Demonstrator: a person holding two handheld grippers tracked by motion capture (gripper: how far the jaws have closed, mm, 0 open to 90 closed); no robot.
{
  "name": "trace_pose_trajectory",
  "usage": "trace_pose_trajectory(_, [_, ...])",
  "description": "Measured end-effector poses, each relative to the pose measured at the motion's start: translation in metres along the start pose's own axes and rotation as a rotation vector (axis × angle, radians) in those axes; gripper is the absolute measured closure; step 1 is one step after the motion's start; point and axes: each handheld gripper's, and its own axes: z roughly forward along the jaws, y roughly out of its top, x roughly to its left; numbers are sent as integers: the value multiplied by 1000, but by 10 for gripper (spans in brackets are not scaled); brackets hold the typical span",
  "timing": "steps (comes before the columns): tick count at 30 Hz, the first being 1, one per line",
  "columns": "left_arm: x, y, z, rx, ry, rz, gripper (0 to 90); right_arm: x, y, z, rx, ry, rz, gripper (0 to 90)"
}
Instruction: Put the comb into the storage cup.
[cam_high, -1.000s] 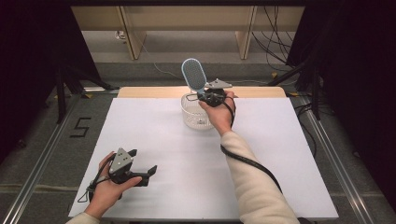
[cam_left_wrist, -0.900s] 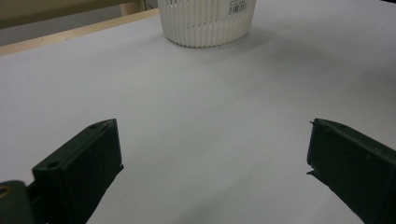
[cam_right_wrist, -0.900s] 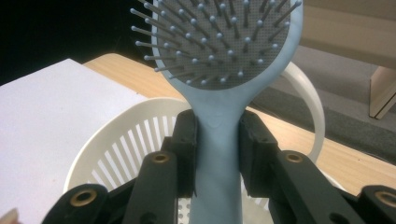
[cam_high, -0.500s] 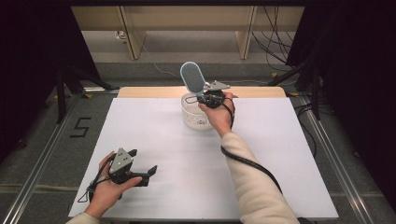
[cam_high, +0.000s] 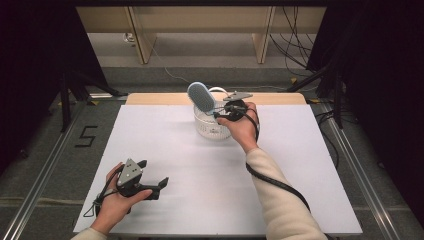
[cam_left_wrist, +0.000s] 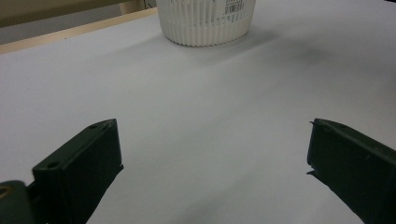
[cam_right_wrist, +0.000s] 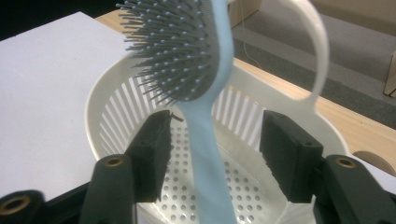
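Observation:
A light blue hairbrush (cam_high: 201, 97) stands handle-down in a white slotted basket (cam_high: 210, 128) at the back middle of the white table. Its bristled head (cam_right_wrist: 177, 51) leans out over the rim. My right gripper (cam_high: 219, 113) hovers at the basket's right side. Its jaws have just been opening and now stand apart, with the brush handle (cam_right_wrist: 205, 158) loose between them and no pad pressing on it. My left gripper (cam_high: 154, 172) rests at the front left of the table, open with nothing between its jaws (cam_left_wrist: 212, 135).
The basket (cam_left_wrist: 205, 23) has a tall loop handle (cam_right_wrist: 317, 56) at its far side. The table's wooden back edge (cam_high: 165, 98) lies just behind it. A cable trails from the right gripper along the sleeve. Bare white tabletop (cam_high: 200, 165) lies between the two hands.
The right gripper's jaws have spread apart off the brush handle. The brush has sunk lower into the basket. The left hand has stayed put.

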Motion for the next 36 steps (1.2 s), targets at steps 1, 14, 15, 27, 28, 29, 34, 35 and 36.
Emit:
trace_pose_trajectory(1, [0,0,0,0,0,0,24,-1,0,-2,-5,0,4,407])
trace_pose_trajectory(14, [0,0,0,4,4,-7,24,-8,-1,-22,-41,20,63,251])
trace_pose_trajectory(15, [1,-1,0,4,3,-6,24,-8,-2,-23,-45,23,62,241])
trace_pose_trajectory(27, [1,-1,0,3,4,-7,24,-5,-4,-39,-64,49,41,192])
trace_pose_trajectory(28, [1,-1,0,3,4,-7,24,-5,-4,-39,-65,46,42,190])
trace_pose_trajectory(29, [1,-1,0,3,3,-7,24,-5,-5,-40,-66,46,40,190])
trace_pose_trajectory(34, [1,-1,0,3,5,-8,24,-5,-7,-44,-76,48,36,183])
trace_pose_trajectory(35, [1,-1,0,3,5,-8,24,-4,-7,-45,-77,50,33,182])
trace_pose_trajectory(36, [1,-1,0,3,5,-8,24,-4,-8,-45,-79,52,34,182])
